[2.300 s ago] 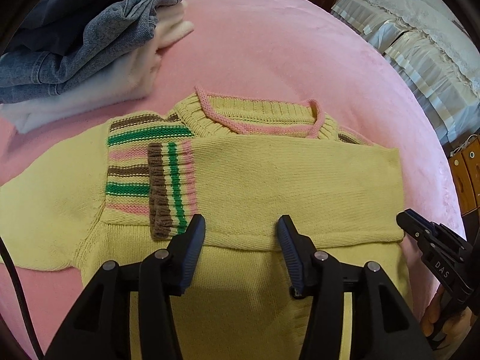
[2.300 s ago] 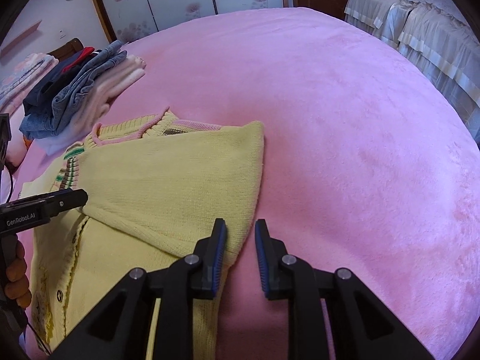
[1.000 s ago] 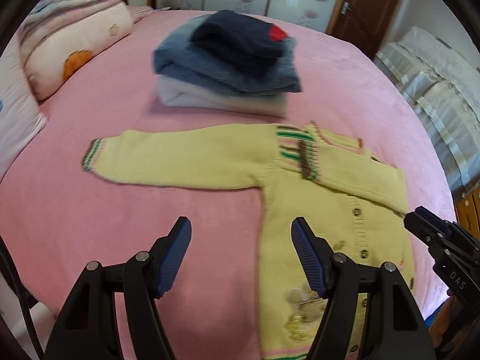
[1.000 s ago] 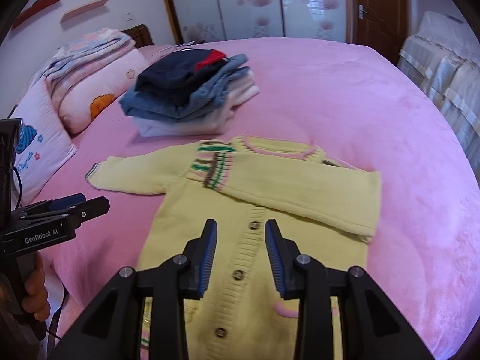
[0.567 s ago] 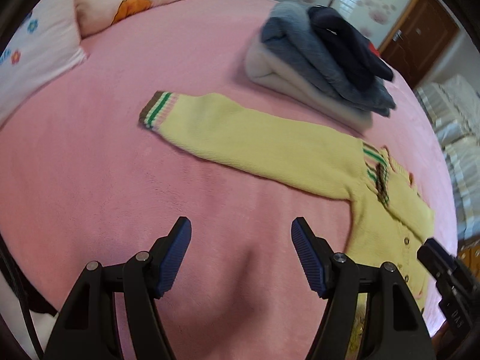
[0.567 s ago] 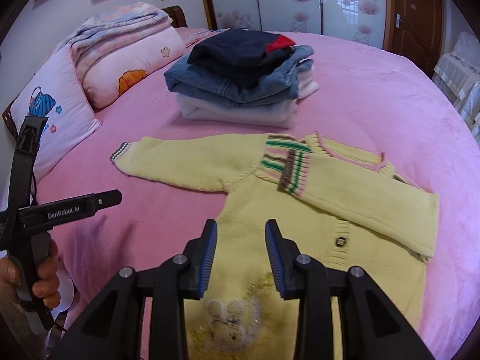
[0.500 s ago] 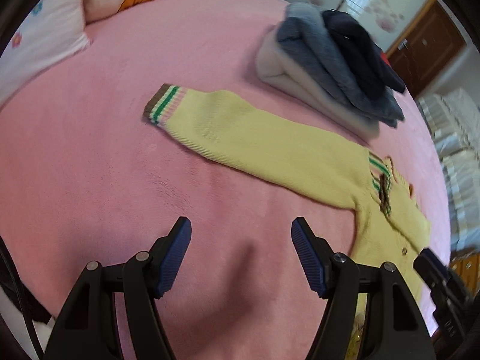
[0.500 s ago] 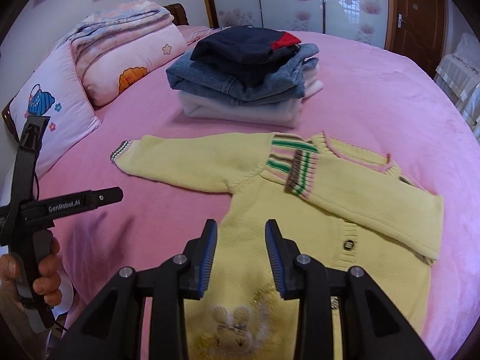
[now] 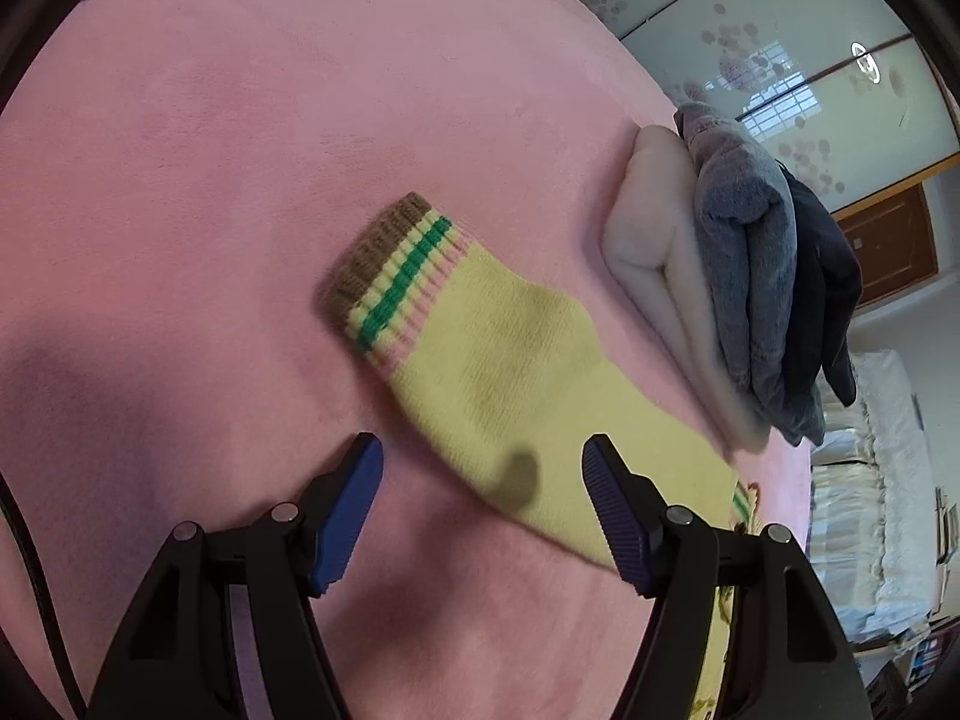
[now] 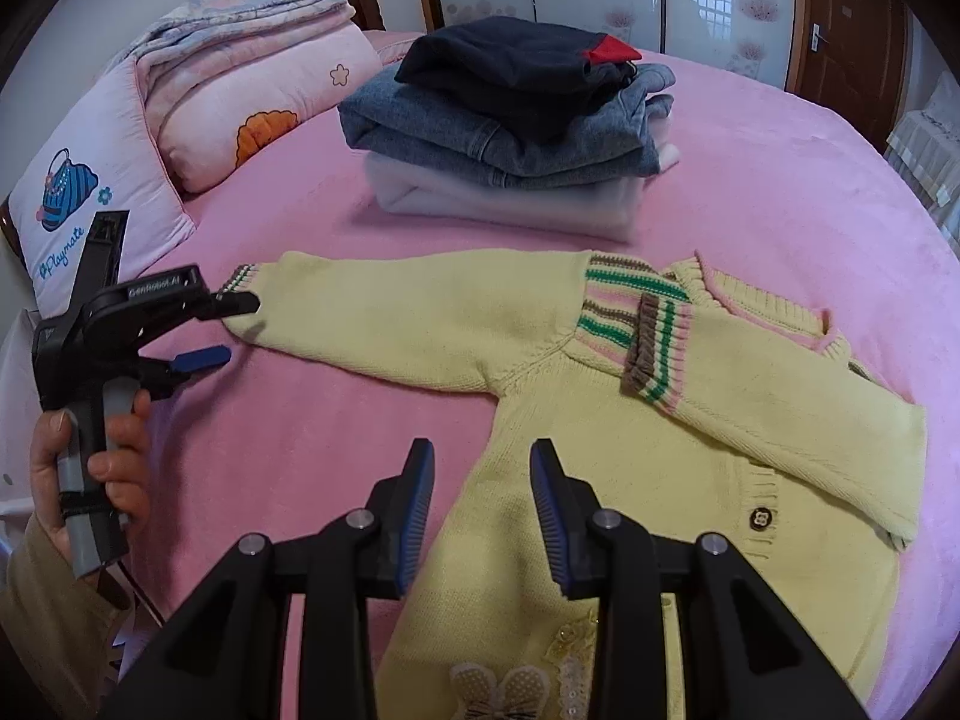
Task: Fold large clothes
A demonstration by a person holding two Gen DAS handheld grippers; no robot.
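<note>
A yellow knitted cardigan lies face up on the pink bed. One sleeve is folded across its chest; the other sleeve stretches out flat to the left. In the left wrist view that sleeve runs diagonally, its brown, green and pink striped cuff at the far end. My left gripper hovers open just above the sleeve near the cuff, nothing between its fingers; in the right wrist view it sits by the cuff. My right gripper is open and empty over the cardigan's left side seam below the armpit.
A stack of folded clothes, white, denim and dark navy, stands behind the cardigan; it also shows in the left wrist view. Pillows and a folded quilt lie at the bed's head on the left. A hand holds the left gripper's handle.
My left gripper has swung left and down along the outstretched sleeve and rolled, so the cuff now lies close ahead. My right gripper has drifted slightly left over the cardigan. Both stayed open.
</note>
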